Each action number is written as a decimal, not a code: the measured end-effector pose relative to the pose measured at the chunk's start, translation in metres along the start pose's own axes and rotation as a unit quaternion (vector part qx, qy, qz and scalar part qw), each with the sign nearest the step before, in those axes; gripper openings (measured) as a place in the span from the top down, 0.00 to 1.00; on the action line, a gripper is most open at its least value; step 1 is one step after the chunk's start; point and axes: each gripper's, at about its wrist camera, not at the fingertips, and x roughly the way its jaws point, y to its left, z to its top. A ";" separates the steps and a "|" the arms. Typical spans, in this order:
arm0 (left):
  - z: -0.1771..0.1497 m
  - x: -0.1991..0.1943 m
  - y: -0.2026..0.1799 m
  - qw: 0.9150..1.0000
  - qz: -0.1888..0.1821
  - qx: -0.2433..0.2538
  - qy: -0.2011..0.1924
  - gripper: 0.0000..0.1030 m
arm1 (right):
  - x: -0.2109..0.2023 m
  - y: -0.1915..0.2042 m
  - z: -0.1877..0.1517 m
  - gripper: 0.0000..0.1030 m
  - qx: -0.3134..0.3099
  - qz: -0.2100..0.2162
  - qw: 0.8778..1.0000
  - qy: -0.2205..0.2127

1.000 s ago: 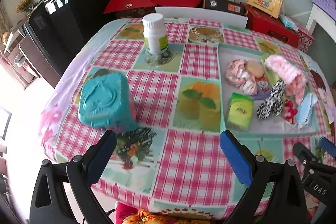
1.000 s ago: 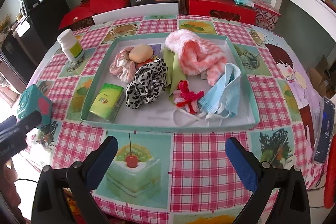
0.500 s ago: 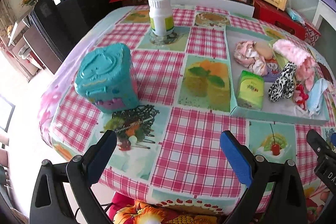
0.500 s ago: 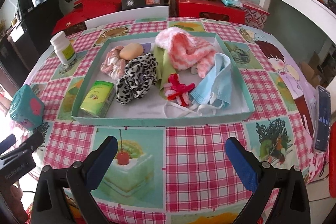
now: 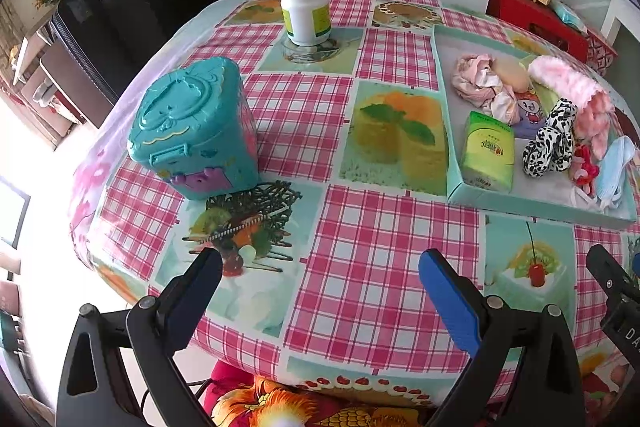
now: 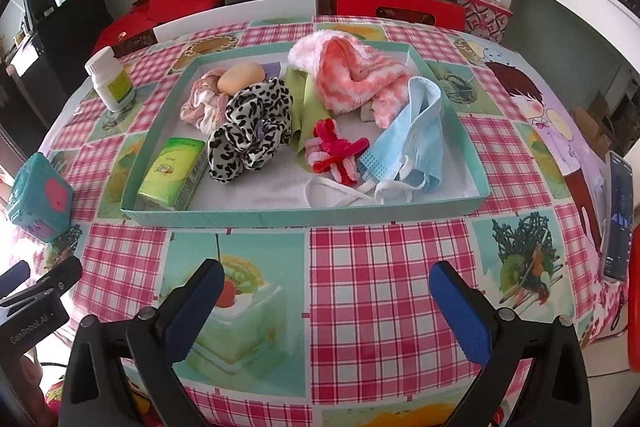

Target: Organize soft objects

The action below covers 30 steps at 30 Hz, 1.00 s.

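Probably home: checked tablecloth (image 6: 384, 267), gift boxes (image 6: 396, 5), phone (image 6: 618, 219).

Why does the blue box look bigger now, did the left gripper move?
Yes. The left gripper moved closer and leftward: the teal box on the tablecloth fills more of its view, while the tray slid rightward.

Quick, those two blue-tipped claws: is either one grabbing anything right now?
Left gripper: open, holding nothing, above the tablecloth.
Right gripper: open, holding nothing, in front of the tray.
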 end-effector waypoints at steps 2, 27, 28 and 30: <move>0.001 0.001 -0.001 1.000 0.001 0.004 -0.002 0.04 | 0.000 0.000 0.000 0.00 -0.001 -0.002 1.000 0.001; 0.000 -0.007 -0.002 1.000 0.007 0.010 -0.015 0.04 | 0.000 0.004 -0.001 0.00 -0.013 -0.003 1.000 0.010; 0.000 -0.007 -0.002 1.000 0.007 0.010 -0.015 0.04 | 0.000 0.005 -0.001 0.00 -0.015 0.000 1.000 0.010; 0.000 -0.006 -0.002 1.000 0.006 0.010 -0.014 0.04 | -0.001 0.005 -0.002 0.00 -0.016 0.000 1.000 0.007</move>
